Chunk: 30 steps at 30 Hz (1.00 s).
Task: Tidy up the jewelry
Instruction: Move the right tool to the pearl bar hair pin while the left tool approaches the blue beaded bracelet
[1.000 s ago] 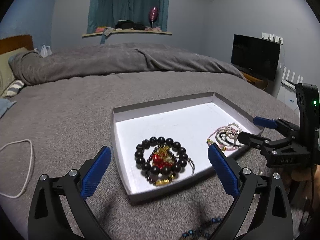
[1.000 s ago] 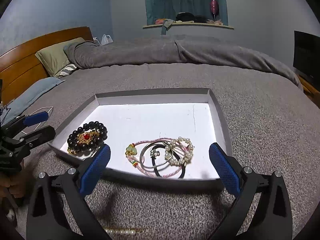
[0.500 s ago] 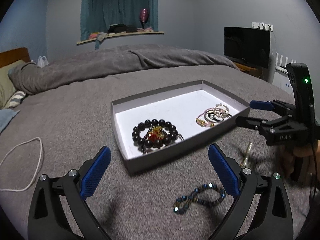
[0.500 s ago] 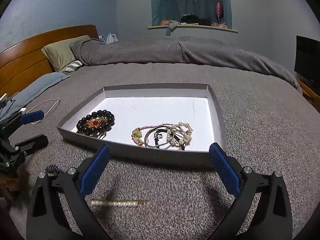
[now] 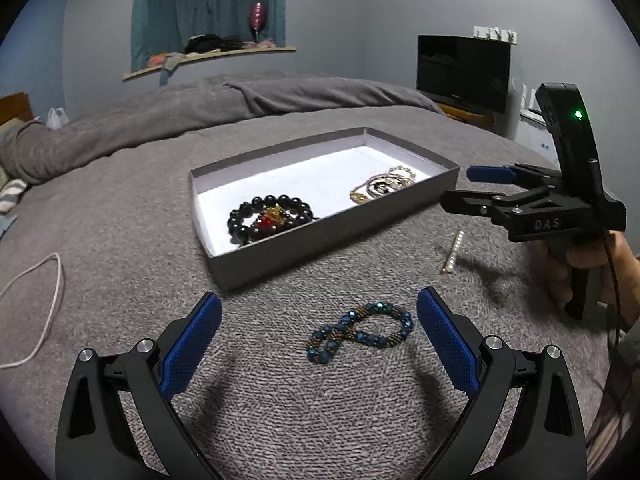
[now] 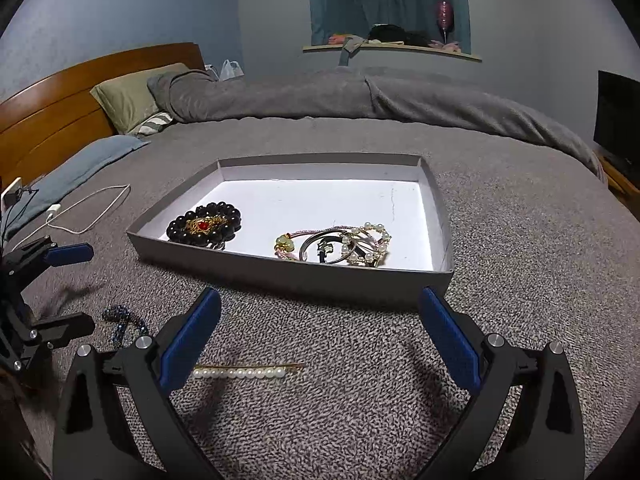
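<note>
A grey shallow box (image 5: pixel 340 236) (image 6: pixel 296 276) with a white floor lies on the bed. Inside it, a black bead bracelet with a red and gold charm (image 5: pixel 269 220) (image 6: pixel 205 225) rests at one end, and a tangle of pink, silver and pearl bracelets (image 5: pixel 382 185) (image 6: pixel 340 244) at the other. A blue bead bracelet (image 5: pixel 360 331) (image 6: pixel 124 323) lies on the blanket in front of the box, between the fingers of my open left gripper (image 5: pixel 319 340). A pearl hair pin (image 6: pixel 244 372) (image 5: pixel 452 251) lies just ahead of my open right gripper (image 6: pixel 320 340), near its left finger.
The grey blanket (image 6: pixel 520 240) covers the whole bed, with a rolled duvet (image 6: pixel 360 96) at the back. A white cable (image 5: pixel 36 300) (image 6: pixel 92 208) loops at the left. A TV (image 5: pixel 464 72) stands at the right, pillows and a wooden headboard (image 6: pixel 72 108) at the left.
Both grippers have drawn back from the box towards the near side. The blue bracelet and the pearl pin have come into full view in front of them.
</note>
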Each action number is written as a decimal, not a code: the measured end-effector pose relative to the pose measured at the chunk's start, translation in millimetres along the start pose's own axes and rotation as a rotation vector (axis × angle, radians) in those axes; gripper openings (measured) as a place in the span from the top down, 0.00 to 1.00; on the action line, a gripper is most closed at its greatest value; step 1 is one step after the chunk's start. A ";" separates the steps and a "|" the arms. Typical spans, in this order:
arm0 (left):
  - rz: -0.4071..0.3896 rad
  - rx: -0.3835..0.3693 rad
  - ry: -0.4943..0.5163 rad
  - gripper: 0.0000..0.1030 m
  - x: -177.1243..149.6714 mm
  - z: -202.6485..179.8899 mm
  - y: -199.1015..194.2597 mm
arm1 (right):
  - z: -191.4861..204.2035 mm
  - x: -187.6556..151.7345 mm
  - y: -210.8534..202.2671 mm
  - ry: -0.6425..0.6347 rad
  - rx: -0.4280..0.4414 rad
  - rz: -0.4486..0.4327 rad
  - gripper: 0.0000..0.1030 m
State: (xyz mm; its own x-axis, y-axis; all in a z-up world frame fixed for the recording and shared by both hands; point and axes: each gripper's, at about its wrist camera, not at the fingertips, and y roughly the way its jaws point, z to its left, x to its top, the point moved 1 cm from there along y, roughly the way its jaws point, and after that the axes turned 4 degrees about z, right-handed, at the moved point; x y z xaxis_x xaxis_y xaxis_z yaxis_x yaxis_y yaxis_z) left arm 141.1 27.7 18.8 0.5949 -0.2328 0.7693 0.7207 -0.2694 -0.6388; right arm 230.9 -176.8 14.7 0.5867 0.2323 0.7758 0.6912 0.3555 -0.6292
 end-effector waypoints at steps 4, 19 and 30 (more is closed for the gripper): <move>0.022 -0.001 0.006 0.06 -1.1 -1.8 3.9 | 1.6 -1.4 1.1 -0.005 0.001 0.014 0.05; 0.080 0.001 -0.025 0.06 -3.0 3.7 13.6 | 13.7 -16.8 -0.1 -0.041 0.082 0.115 0.05; 0.121 -0.032 -0.033 0.06 -6.4 5.2 18.4 | 28.7 -25.3 7.5 -0.116 0.139 0.193 0.05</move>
State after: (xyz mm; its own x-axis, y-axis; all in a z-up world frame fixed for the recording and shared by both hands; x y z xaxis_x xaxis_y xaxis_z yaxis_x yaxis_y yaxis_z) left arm 152.4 29.1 2.1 0.6884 -0.2344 0.6864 0.6318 -0.2709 -0.7262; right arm 209.1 -154.0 -8.2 0.6441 0.4073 0.6475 0.5020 0.4137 -0.7595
